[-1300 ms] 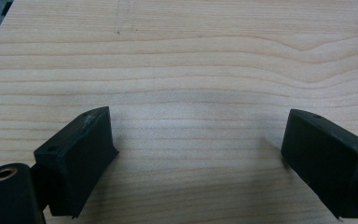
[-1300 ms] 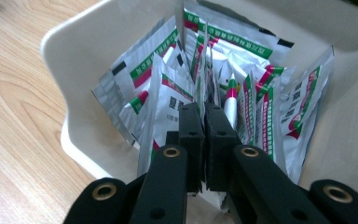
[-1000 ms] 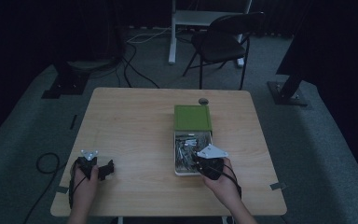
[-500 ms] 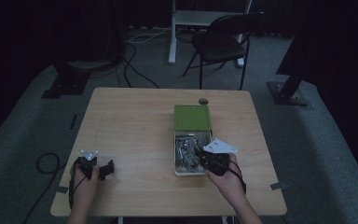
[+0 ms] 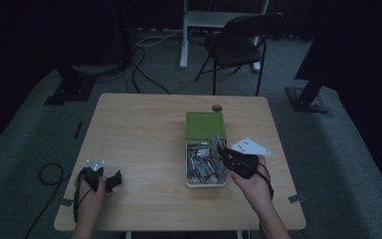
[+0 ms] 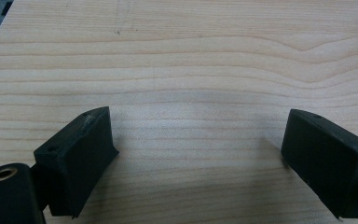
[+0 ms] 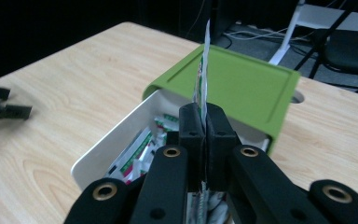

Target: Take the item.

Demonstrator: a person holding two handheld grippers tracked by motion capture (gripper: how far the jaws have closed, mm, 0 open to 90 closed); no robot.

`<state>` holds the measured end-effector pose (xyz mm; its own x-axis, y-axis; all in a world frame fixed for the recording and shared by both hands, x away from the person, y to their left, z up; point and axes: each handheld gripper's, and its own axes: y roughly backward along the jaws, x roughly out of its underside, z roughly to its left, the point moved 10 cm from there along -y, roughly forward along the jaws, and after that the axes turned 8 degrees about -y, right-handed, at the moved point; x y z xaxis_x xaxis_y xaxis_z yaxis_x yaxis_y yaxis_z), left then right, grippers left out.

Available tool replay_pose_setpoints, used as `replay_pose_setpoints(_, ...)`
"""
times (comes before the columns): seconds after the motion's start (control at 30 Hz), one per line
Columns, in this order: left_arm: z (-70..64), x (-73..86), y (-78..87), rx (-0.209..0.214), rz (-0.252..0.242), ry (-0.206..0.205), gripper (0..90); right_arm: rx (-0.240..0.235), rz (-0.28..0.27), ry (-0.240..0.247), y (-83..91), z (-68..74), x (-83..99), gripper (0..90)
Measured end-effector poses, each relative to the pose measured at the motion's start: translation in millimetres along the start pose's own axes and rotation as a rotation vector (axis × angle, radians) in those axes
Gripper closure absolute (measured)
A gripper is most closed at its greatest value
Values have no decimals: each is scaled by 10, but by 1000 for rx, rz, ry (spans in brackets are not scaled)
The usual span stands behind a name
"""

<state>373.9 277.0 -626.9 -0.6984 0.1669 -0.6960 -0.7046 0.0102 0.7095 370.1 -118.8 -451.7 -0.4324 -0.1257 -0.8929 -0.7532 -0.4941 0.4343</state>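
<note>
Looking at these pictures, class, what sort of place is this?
Probably a recording studio or lab: a bare wooden table ringed by black curtains, loose floor cables and a folding chair.

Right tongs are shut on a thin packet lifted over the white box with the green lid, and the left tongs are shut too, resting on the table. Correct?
Not quite: the left tongs are open, with bare wooden table between them, as the left gripper view shows. The rest stands.
</note>
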Motion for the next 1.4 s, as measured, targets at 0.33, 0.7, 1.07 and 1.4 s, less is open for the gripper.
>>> replay_pose_setpoints(0.33,0,0,0,0,0,0,99,61,-27,-32,160,-304,-52,878)
replay_pose_setpoints(0.7,0,0,0,0,0,0,98,125,-14,-69,264,-658,117,878)
replay_pose_setpoints(1.07,0,1,1,0,1,0,98,194,7,-111,349,-991,344,878)
replay_pose_setpoints(1.4,0,0,1,0,1,0,99,252,47,-143,386,-1259,602,878)
